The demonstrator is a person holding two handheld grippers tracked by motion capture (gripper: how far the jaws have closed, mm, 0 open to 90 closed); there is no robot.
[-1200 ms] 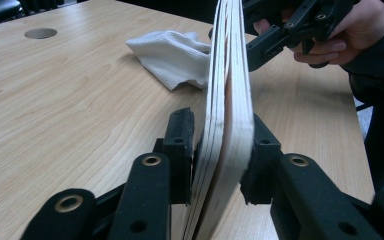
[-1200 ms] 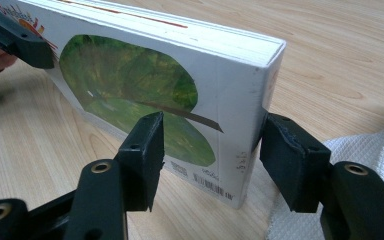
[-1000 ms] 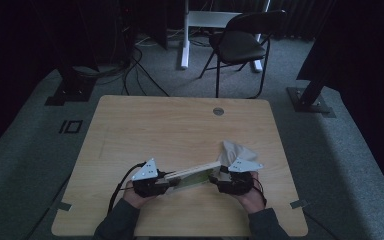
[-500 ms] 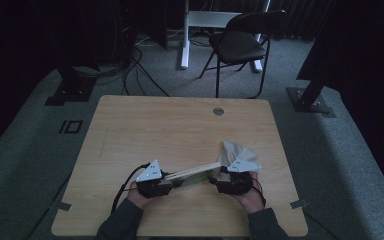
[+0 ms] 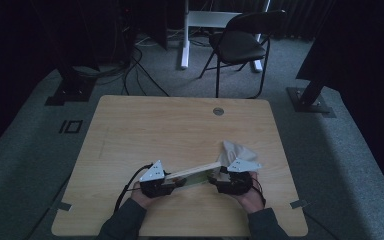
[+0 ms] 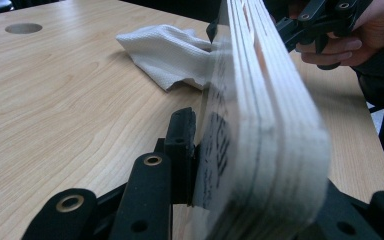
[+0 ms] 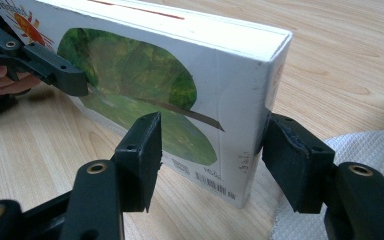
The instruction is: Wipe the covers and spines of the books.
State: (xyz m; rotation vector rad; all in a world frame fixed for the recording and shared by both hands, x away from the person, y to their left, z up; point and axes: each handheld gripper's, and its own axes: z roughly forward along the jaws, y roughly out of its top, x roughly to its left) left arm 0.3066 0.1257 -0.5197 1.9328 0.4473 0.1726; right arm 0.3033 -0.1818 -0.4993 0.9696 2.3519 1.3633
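I held the board book near the tabletop's front edge, long axis spanning both hands, left tongs clamping one end, right tongs straddling the other, one pad seemingly short of it.

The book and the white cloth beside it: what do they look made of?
Book: thick stacked board pages, seemingly cardboard, with a smooth printed cover showing a faint sheen. Cloth: probably paper towel or thin fabric; matte white, embossed grid texture, soft crumpled folds.
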